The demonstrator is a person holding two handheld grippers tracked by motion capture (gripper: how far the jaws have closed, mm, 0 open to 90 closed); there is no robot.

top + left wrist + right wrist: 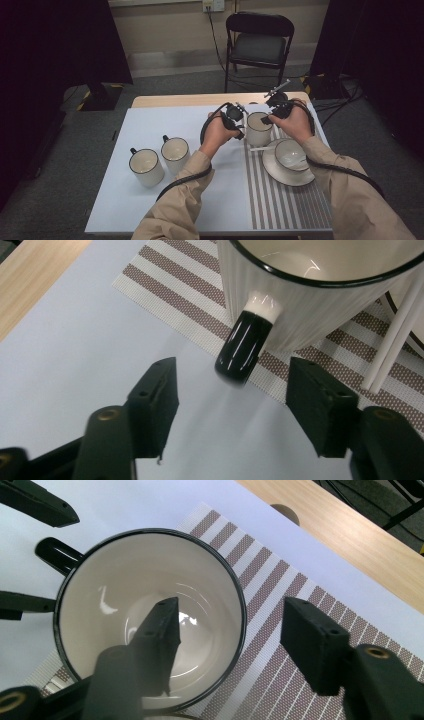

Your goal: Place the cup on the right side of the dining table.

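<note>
A: Where the surface [150,200] carries its pale sheet, a striped placemat [285,205] covers the right end. Behind it stands a black folding chair [259,42] on the grey floor.

B: Noted. Crockery, big to small?

A: Saucer [272,172] on the placemat, a white bowl [291,155] on it. A white utensil handle [261,148] sticks out left from the saucer's edge. Beyond the saucer, a ribbed white mug [258,129] with a dark rim at the placemat's left edge, empty inside. Two more mugs of the same kind sit well left on the pale sheet: the nearer mug [146,167] and the farther mug [175,153], just beside each other, black handles pointing away up-left.

B: Grippers?

A: Left gripper [232,390], jaws apart, low at the ribbed mug's left side. Its own view has the mug's black handle [245,347] between and just ahead of the jaws, touching neither. Right gripper [227,630], jaws apart too, above the same mug. In its view one jaw hangs over the mug's mouth, the other outside the rim over the placemat. Contact with the rim: cannot tell.

B: Hands?

A: Left hand [216,134] and right hand [295,125], each wrapped round its gripper, tan sleeves, cables trailing back.
</note>
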